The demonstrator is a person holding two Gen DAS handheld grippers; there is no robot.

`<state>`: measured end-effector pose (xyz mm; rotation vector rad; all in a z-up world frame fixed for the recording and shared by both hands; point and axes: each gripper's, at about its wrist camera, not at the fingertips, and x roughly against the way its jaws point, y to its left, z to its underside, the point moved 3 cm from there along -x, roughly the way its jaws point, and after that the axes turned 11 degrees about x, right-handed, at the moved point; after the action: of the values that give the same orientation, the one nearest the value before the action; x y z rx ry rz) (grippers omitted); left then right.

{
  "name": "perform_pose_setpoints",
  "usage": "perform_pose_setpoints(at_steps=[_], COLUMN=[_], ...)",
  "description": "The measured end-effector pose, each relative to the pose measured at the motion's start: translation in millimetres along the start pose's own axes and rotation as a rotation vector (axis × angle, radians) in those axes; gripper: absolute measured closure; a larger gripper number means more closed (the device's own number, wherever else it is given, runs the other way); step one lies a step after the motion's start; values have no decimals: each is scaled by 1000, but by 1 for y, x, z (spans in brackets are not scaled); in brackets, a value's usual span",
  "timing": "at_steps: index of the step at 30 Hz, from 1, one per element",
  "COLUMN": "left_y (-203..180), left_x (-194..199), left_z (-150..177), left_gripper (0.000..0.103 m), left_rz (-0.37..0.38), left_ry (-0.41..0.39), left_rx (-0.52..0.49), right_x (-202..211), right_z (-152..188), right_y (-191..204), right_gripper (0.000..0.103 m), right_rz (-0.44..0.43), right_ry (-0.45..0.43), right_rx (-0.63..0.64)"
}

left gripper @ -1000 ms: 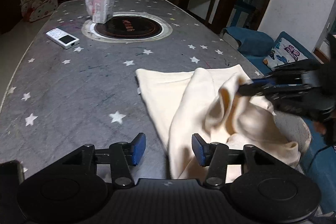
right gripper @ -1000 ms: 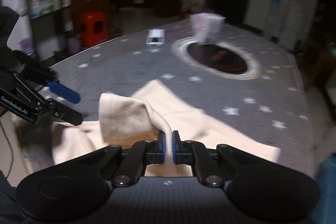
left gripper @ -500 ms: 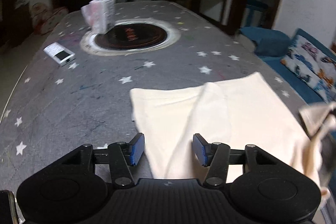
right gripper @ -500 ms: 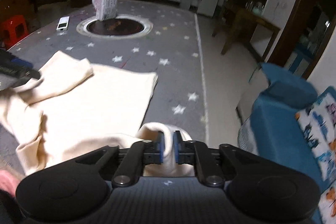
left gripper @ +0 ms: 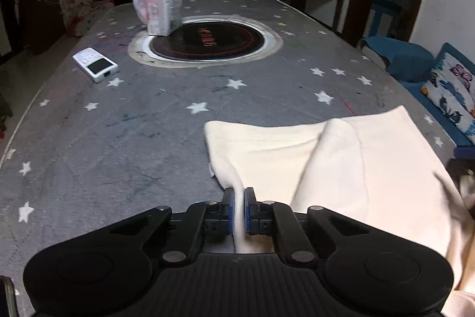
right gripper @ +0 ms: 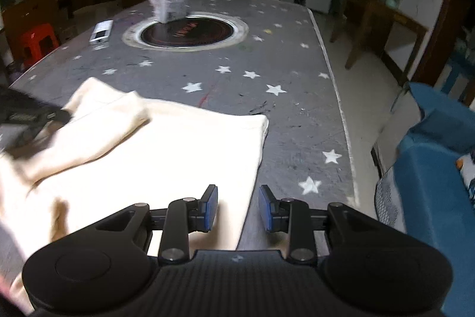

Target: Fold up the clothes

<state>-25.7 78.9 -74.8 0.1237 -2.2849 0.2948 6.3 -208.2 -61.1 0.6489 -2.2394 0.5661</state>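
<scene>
- Your left gripper (left gripper: 239, 205) is clenched on the near left edge of the cream garment (left gripper: 341, 162); a ridge of cloth runs up between its blue pads. That pinch seems there to anchor this corner so the fabric can be drawn or lifted without sliding.
- Your right gripper (right gripper: 237, 208) is released, its pads spread wide with nothing between them. It hovers over the garment's right edge (right gripper: 252, 168), the left pad above cloth and the right pad above bare table (right gripper: 297, 109). I judge it is lined up to take that edge next.
- The garment lies mostly flat ahead of both tongs, near the close end of the star-patterned table. A loose fold (left gripper: 335, 156) lies over it ahead and to the right of your left tongs, so the spread is not clean.
- The far hem (right gripper: 207, 113) lies straight across, ahead of your right tongs, which gives a fair reference line for a fold.
- Farther ahead, well apart from the cloth, sit the round dark inset (left gripper: 207, 40), a tissue pack (left gripper: 160, 8) touching its rim, and a white remote (left gripper: 95, 64) off to the left. They leave room for folding away from you.
- Risk, as I see it: pulling with one corner held could drag the loose fold into a bunch.
</scene>
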Motion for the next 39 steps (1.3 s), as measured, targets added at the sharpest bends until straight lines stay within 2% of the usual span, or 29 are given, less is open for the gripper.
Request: perform_pose_setpoints(at_steps=[5, 9, 11, 19, 23, 25, 27, 28, 32, 34, 37, 38, 39], left_y=[10, 20, 26, 57, 58, 52, 43, 37, 14, 6, 3, 2, 2], left_x=[-3, -7, -9, -20, -14, -8, -2, -2, -14, -23, -38, -41, -42], left_z=[-7, -15, -20, -42, -45, -46, -47, -48, -53, -54, -55, -54, -53], left_gripper=[96, 96, 96, 95, 88, 79, 57, 55, 54, 54, 58, 70, 77], left_rz=[-21, -37, -52, -95, -93, -72, -40, -20, 25, 40, 36, 36, 36], left_ry=[-9, -14, -21, -16, -15, -24, -34, -35, -12, 8, 32, 35, 33], left_rx=[13, 19, 26, 70, 52, 33, 15, 5, -49, -60, -61, -65, -68], right_x=[-41, -67, -76, -121, -128, -120, -108, -101, -74, -60, -41, -36, -29], right_z=[-16, -32, -44, -101, -116, -117, -114, -113, -101, -93, -78, -73, -67], right_y=[-11, -14, -10, 10, 16, 19, 22, 24, 33, 33, 30, 28, 25], right_gripper=[74, 94, 98, 99, 97, 90, 86, 84, 76, 66, 65, 65, 64], right_rz=[-30, -48, -51, -32, -36, -45, -62, -71, -103, -102, -99, -101, -99], right_ry=[28, 37, 31, 25, 36, 26, 11, 5, -8, -14, -14, -11, -7], right_rx=[-53, -71, -53, 16, 33, 43, 51, 60, 106, 123, 135, 136, 137])
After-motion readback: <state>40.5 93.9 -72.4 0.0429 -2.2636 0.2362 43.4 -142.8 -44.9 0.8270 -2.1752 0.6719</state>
